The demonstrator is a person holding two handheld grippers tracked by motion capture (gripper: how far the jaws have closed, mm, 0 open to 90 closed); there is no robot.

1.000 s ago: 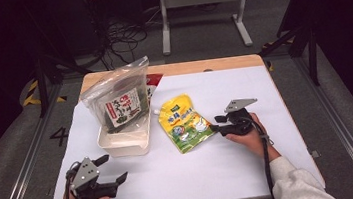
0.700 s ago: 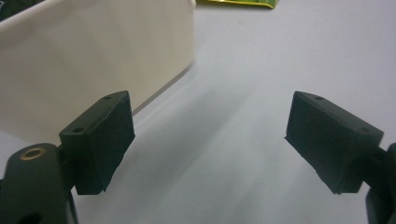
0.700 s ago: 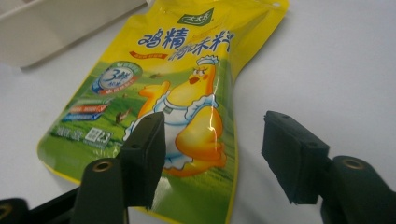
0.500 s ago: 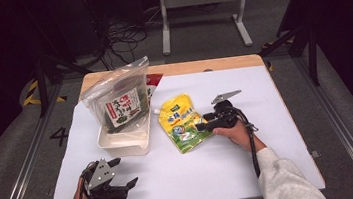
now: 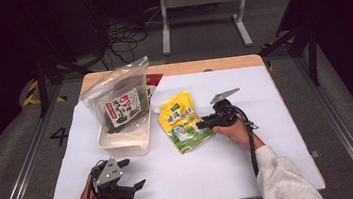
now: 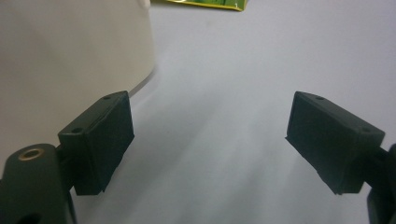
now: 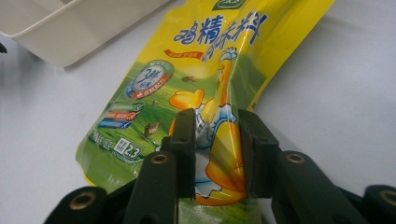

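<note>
High view: the right gripper (image 5: 206, 123) sits at the right edge of the yellow seasoning pouch (image 5: 182, 121), which lies flat on the white table cover (image 5: 267, 119) just right of the cream tray (image 5: 124, 140) holding a clear bag of dried greens (image 5: 120, 103). A second ago this gripper stood clear of the pouch; it has since moved in. The left gripper (image 5: 134, 177) has drifted toward the near edge.

Left gripper view: jaws spread wide, nothing between them, tray wall (image 6: 70, 60) beside.

Right gripper view: jaws have just been closing and now pinch a raised fold of the pouch (image 7: 187, 84). Judgement: grasp secured, lift can follow.
</note>
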